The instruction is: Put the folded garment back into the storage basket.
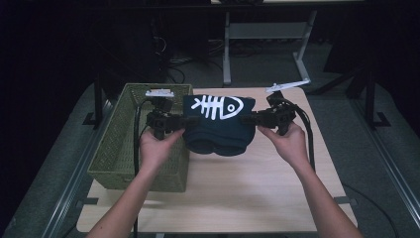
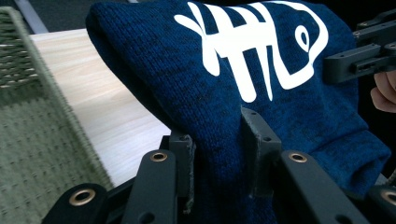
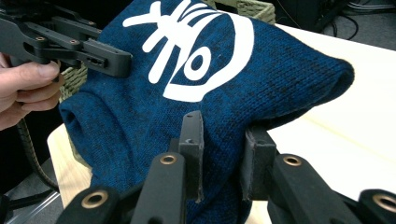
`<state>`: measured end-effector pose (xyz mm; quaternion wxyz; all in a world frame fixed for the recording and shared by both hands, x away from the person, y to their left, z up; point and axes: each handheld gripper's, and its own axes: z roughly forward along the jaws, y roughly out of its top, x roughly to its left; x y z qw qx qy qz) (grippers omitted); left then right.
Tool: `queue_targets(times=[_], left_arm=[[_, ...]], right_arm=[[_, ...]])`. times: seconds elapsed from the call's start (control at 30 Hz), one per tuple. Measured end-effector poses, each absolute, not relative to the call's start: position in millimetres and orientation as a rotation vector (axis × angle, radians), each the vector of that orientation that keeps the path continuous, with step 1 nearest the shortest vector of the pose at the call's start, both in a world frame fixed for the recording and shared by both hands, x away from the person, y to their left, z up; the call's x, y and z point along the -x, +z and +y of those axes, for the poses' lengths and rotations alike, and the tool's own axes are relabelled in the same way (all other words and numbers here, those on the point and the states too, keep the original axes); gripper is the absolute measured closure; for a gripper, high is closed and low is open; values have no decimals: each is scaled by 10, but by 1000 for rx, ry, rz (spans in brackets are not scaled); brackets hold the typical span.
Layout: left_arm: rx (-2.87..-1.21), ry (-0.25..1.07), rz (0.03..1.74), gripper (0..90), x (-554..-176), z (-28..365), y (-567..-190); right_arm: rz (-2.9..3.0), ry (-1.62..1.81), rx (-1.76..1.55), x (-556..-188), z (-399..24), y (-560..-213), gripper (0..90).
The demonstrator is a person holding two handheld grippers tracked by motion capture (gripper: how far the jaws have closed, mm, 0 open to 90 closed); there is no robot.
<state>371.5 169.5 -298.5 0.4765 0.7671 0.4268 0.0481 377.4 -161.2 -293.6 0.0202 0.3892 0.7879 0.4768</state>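
Note:
A folded dark blue knit sweater [image 1: 220, 126] with a white fish-skeleton print hangs above the wooden table [image 1: 233, 193], held between both grippers. My left gripper [image 1: 182, 122] is shut on the sweater's left edge, next to the basket. My right gripper [image 1: 247, 119] is shut on its right edge. In the left gripper view the sweater [image 2: 243, 93] is pinched between the two black jaws, and the other gripper [image 2: 359, 58] shows at upper right. In the right gripper view the jaws clamp a fold of the sweater [image 3: 219, 93], with the other gripper [image 3: 70, 44] and a hand at upper left.
A green woven basket [image 1: 130, 144] stands on the table's left side, right beside the sweater. A grey metal desk frame [image 1: 267, 34] and cables lie on the floor beyond the table's far edge.

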Motion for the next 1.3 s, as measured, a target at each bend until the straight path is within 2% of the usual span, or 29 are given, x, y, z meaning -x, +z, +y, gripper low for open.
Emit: queue_targets(times=[0.6, 1.3], left_arm=[[-1840, 165, 1103, 685, -3663, 2219, -2930], [-1858, 204, 1118, 678, -3632, 2588, -2845]], right_arm=[[2481, 1505, -1151, -3886, -1070, -2864, 732], [2510, 1506, -1117, -3955, -687, -2822, 729]])
